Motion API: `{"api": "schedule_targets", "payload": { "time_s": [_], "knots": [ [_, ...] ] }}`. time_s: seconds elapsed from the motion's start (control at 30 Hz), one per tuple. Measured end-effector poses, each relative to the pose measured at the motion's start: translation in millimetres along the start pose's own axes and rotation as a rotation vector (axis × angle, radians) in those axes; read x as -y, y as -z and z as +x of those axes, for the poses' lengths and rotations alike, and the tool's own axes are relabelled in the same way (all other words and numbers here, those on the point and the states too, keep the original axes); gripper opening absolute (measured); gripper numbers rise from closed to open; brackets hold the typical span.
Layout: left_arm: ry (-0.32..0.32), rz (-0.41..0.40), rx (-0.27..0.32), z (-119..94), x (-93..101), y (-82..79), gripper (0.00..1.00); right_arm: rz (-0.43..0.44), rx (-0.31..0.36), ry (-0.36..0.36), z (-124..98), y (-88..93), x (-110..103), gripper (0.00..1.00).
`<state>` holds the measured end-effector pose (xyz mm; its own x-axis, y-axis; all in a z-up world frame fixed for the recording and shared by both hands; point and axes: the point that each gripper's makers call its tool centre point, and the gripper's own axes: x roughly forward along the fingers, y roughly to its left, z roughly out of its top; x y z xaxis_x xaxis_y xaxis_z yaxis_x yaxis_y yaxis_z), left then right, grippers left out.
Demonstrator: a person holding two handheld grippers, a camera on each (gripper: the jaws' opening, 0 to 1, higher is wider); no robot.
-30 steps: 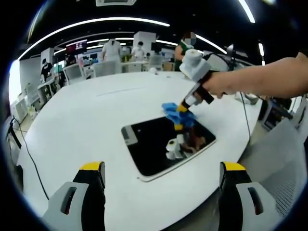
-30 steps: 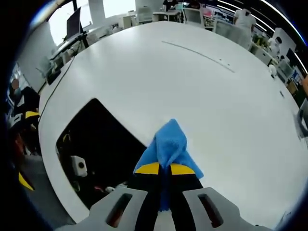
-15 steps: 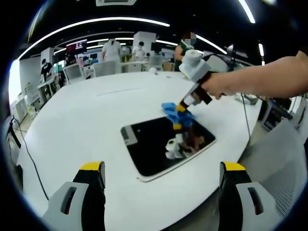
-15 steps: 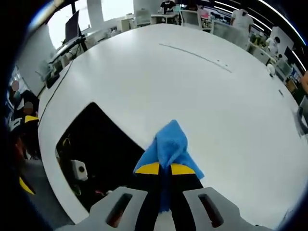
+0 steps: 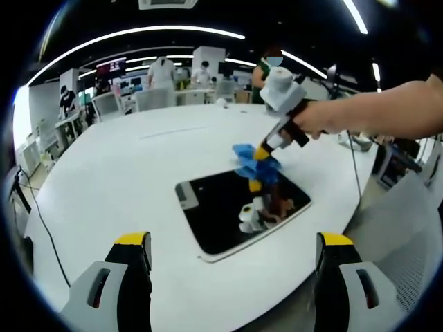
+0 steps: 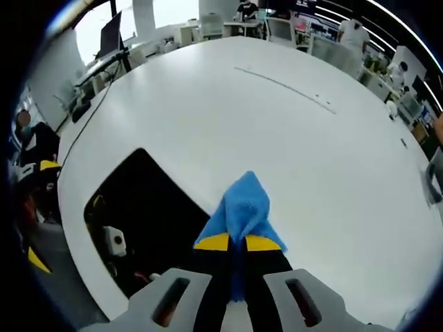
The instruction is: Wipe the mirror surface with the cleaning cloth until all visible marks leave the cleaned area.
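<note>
Mirror: a dark, glossy rectangular slab with rounded corners and a pale edge (image 5: 239,207) lies flat on the smooth white round table (image 5: 118,173), ahead of and between the left gripper's (image 5: 232,266) yellow-tipped grey fingers (image 5: 131,242), which stand wide apart with nothing between them. At the mirror's far edge the right gripper (image 5: 264,151), held by a person's hand (image 5: 311,124), has its fingers clenched on a crumpled blue cleaning cloth (image 5: 250,158). Whether the cloth rests on the glass or the table beside it is hard to tell. In the right gripper view, the right gripper (image 6: 237,243) pinches the soft cloth (image 6: 242,207), whose fold rises past the fingertips; its lower part is hidden between them. The mirror (image 6: 142,221) sits left of the fingers, partly cut off, its surface reflecting dim clutter.
</note>
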<state>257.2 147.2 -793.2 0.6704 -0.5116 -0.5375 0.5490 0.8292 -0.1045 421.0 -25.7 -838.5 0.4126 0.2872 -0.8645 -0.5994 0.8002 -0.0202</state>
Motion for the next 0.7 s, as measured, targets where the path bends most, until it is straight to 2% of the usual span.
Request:
{"api": "schedule_targets", "payload": {
  "time_s": [0.7],
  "knots": [
    [-0.006,-0.001,0.004,-0.4,-1.0,-0.5,0.99,0.002,-0.006,-0.007,-9.8,4.7,-0.5,0.01]
  ]
}}
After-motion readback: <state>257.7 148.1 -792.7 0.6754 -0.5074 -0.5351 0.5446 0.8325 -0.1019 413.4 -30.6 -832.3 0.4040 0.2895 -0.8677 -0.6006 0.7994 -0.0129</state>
